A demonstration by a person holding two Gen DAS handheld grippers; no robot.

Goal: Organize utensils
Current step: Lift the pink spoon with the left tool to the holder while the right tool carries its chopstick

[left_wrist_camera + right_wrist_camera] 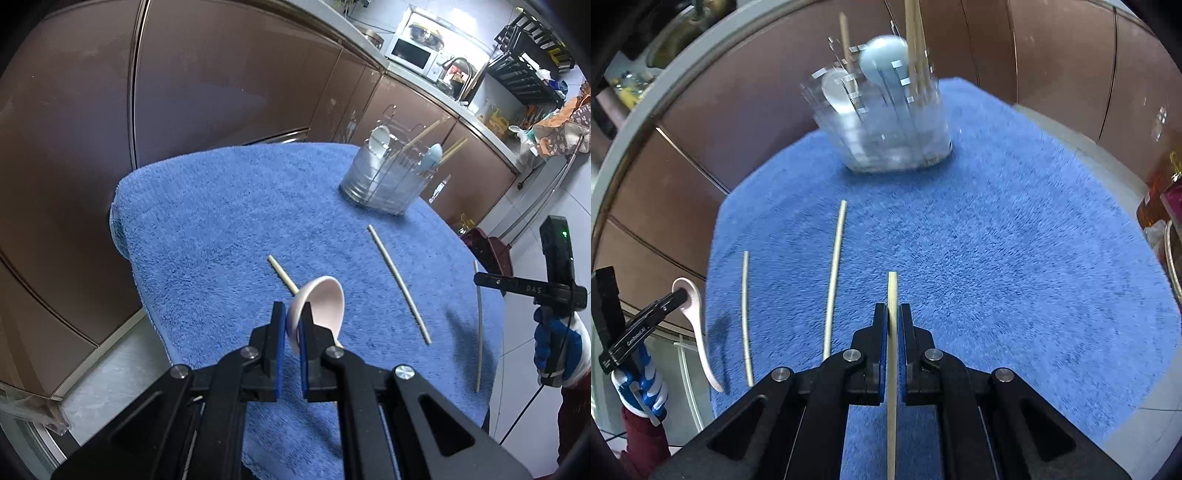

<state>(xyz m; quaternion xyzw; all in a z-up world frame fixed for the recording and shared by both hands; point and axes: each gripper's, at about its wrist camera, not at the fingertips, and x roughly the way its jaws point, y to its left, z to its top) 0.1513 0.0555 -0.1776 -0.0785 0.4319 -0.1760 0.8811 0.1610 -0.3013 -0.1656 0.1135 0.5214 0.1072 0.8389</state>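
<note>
Both tongs loaded above the blue-towelled bench point(221, 206).
Left tongs point(291, 314) clench a pale pink ceramic spoon point(325, 302); right tongs point(894, 314) grip a pale wooden chopstick point(892, 295); the clear holder point(384, 184) stands beyond.

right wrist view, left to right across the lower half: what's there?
Left hand-held gripper shut on the pink spoon → short loose chopstick → longer loose chopstick → right hand-held gripper shut on a chopstick → bare blue towel.
</note>
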